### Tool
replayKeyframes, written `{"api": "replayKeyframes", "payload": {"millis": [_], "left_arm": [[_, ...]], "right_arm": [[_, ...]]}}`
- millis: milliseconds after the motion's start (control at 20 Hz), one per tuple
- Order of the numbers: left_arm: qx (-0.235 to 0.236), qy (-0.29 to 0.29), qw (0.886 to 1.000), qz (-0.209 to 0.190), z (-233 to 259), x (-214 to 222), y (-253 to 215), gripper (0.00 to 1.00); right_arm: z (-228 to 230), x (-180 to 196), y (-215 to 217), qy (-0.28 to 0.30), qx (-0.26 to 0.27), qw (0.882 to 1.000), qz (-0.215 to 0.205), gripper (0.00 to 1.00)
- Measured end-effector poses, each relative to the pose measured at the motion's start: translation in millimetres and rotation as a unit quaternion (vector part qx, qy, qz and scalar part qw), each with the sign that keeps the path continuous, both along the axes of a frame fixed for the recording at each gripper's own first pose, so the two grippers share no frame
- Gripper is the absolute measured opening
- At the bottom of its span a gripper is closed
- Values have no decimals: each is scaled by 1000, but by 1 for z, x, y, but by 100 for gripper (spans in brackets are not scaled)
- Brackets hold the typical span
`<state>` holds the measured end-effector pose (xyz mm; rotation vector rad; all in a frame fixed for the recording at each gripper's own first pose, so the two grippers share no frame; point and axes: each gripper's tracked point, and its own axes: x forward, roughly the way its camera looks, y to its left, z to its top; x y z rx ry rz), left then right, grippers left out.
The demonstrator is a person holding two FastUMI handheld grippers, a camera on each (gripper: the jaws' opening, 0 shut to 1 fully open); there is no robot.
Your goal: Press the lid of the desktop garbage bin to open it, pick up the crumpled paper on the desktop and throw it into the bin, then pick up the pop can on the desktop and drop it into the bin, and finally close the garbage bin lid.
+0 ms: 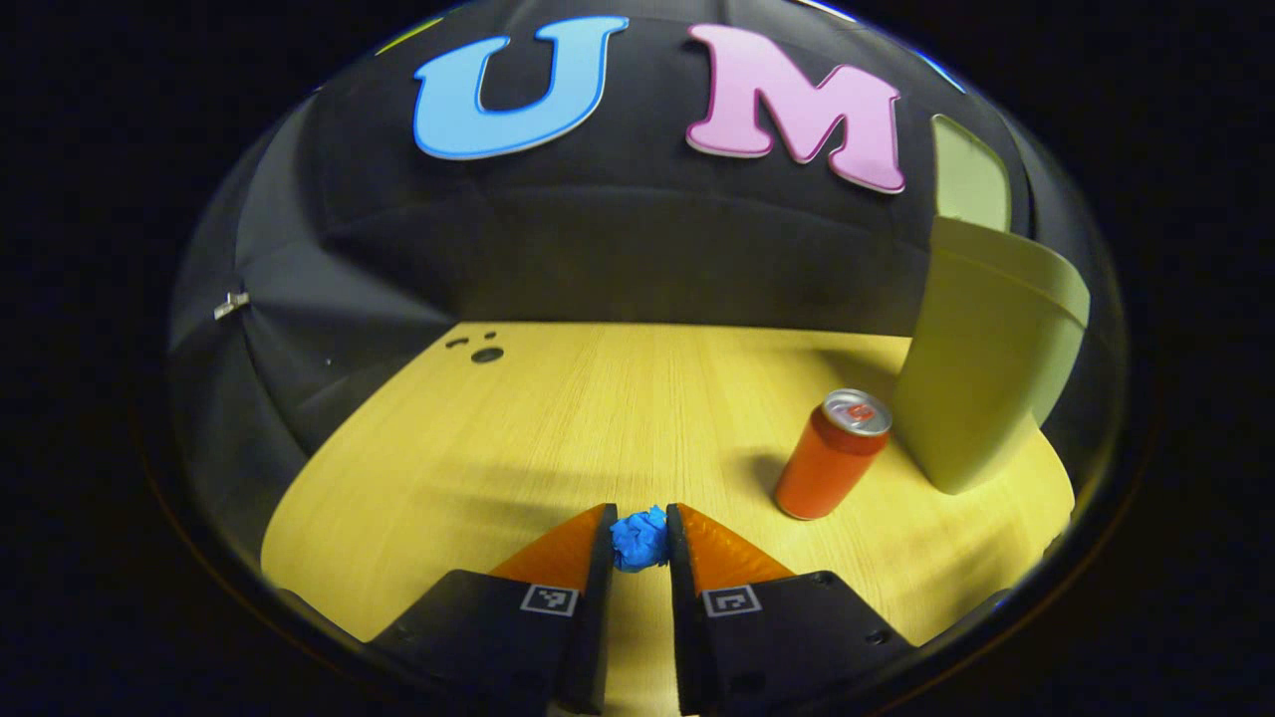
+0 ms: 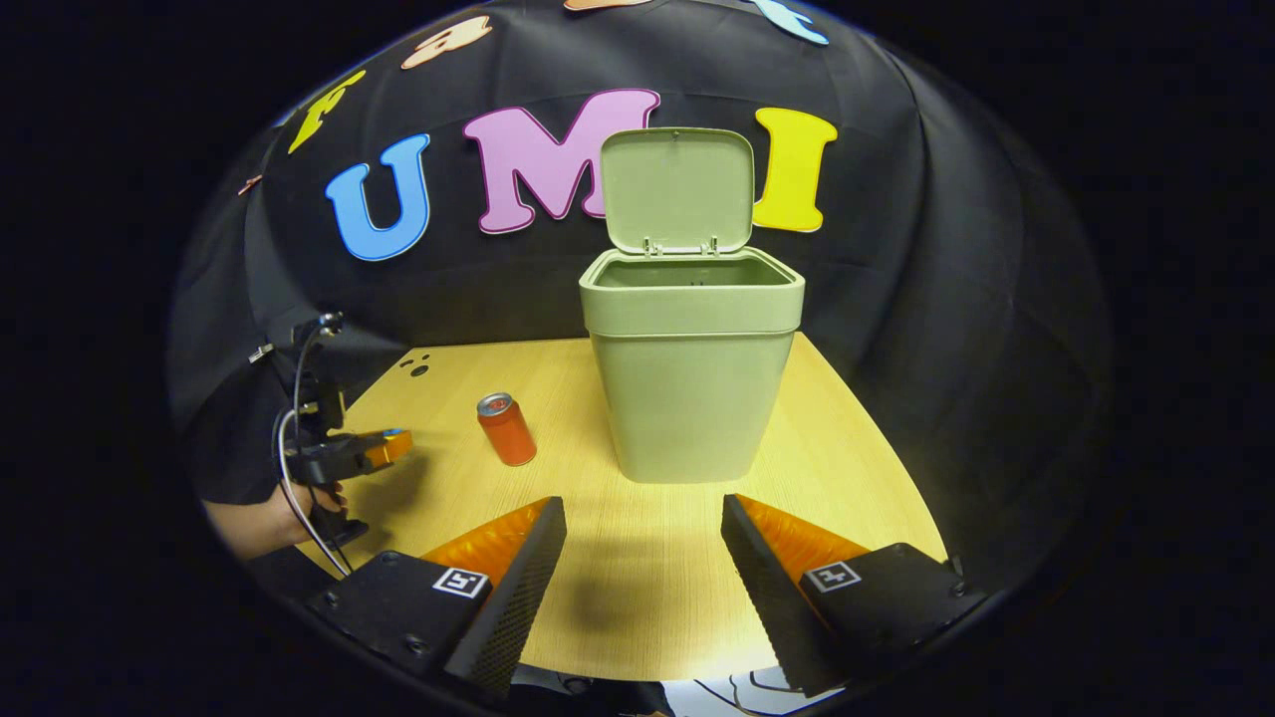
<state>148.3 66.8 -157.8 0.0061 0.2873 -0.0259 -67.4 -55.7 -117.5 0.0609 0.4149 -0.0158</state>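
Left hand-held gripper (image 1: 639, 523) clamping crumpled paper (image 1: 639, 538), bin (image 2: 691, 378) lid (image 2: 677, 189) raised

You are working in a staged recording booth, not a lived-in room. Ahead of your tongs a black cloth wall (image 2: 926, 299) hangs in folds, closing off a bare light wooden tabletop (image 2: 647, 558) on every far side.

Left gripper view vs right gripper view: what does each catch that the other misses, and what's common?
Left gripper view alone: the blue crumpled paper pinched between the left gripper fingers. Right gripper view alone: the bin's raised lid, its open mouth, the open right gripper, and a hand holding the left gripper. Both: the upright pop can, the green bin, the wooden tabletop.
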Motion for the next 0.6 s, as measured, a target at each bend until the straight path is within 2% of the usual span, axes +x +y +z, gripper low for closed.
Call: {"api": "replayKeyframes", "payload": {"millis": [100, 300, 350, 600], "left_arm": [[7, -18, 1000, -17, 24, -12, -6, 29], [23, -48, 997, -53, 77, -32, -30, 31], [17, -58, 996, -64, 92, -34, -42, 33], [3, -95, 990, -104, 162, -32, -106, 29]], "right_arm": [[-1, -6, -2, -2, 2, 1000, -5, 99], [-7, -10, -9, -8, 27, 999, -16, 99], [-11, -9, -13, -4, 29, 999, -16, 99], [-19, 3, -39, 4, 46, 999, -13, 99]]}}
